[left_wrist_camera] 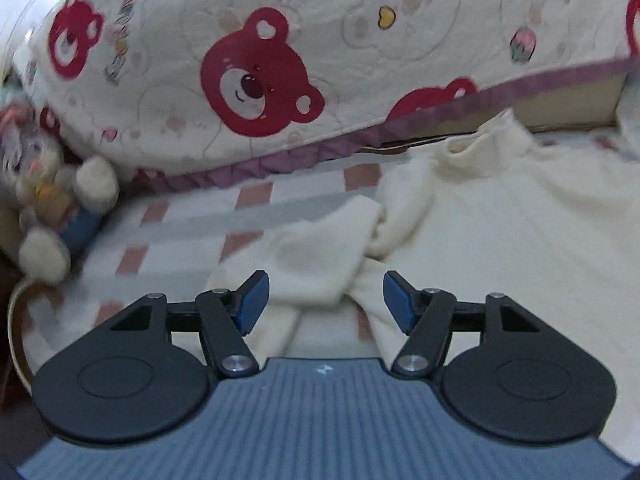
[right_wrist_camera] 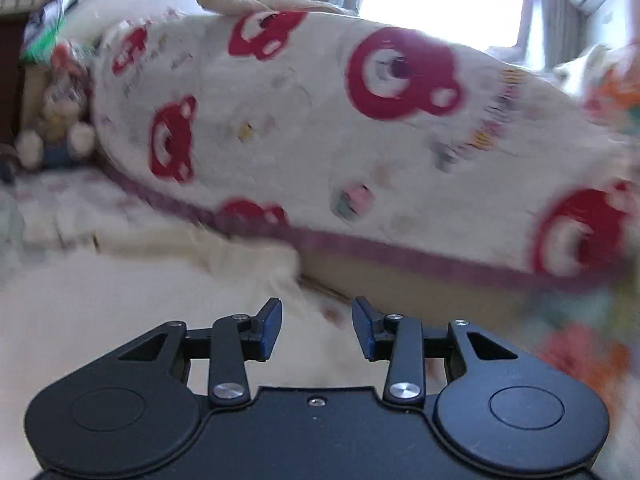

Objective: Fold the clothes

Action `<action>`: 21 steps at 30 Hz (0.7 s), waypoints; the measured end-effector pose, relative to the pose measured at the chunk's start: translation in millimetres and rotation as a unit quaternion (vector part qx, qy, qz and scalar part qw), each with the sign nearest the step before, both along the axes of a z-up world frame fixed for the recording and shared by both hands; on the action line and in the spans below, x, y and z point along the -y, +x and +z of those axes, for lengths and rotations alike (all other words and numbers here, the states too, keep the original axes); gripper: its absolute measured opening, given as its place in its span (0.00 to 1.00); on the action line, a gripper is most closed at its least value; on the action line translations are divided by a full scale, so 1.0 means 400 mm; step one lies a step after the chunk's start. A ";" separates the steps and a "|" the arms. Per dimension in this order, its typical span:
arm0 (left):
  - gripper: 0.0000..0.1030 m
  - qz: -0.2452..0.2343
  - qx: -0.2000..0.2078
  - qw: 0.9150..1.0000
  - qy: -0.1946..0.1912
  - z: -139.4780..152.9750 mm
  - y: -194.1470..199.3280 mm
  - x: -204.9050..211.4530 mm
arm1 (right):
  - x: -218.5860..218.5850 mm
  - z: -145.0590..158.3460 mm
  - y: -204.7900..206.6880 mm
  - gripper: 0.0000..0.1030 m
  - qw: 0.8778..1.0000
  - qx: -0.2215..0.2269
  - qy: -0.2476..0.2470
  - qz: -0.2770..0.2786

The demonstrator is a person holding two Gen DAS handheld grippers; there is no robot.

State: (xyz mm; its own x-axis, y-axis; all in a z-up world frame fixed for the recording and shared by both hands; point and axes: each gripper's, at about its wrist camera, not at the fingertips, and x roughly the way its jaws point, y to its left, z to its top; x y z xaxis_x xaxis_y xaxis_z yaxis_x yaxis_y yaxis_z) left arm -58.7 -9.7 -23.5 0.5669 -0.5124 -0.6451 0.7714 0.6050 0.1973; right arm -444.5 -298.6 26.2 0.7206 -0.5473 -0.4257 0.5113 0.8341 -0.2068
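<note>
A cream knit sweater lies spread on the bed, its collar at the far side and a sleeve bunched toward me. My left gripper hovers open just above that sleeve, blue pads apart, nothing between them. In the right wrist view the same cream sweater fills the lower left, blurred. My right gripper is open over the cream fabric, holding nothing.
A bulky quilt with red bear prints is piled behind the sweater. A plush toy sits at the left. The checked bedsheet shows left of the sleeve. A bright window is at the back.
</note>
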 end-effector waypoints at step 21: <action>0.70 -0.003 -0.070 0.998 -0.002 -0.259 0.289 0.284 | 0.156 -0.240 0.781 0.22 0.953 -0.201 0.143 0.175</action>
State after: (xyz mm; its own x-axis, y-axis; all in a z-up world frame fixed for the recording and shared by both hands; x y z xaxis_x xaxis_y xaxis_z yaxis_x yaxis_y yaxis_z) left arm 57.0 -123.4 -127.2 0.4687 -0.5176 -0.7158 0.7945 0.6012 0.0855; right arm -132.0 -360.9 -69.9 0.5841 -0.1242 -0.8021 0.1190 0.9907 -0.0668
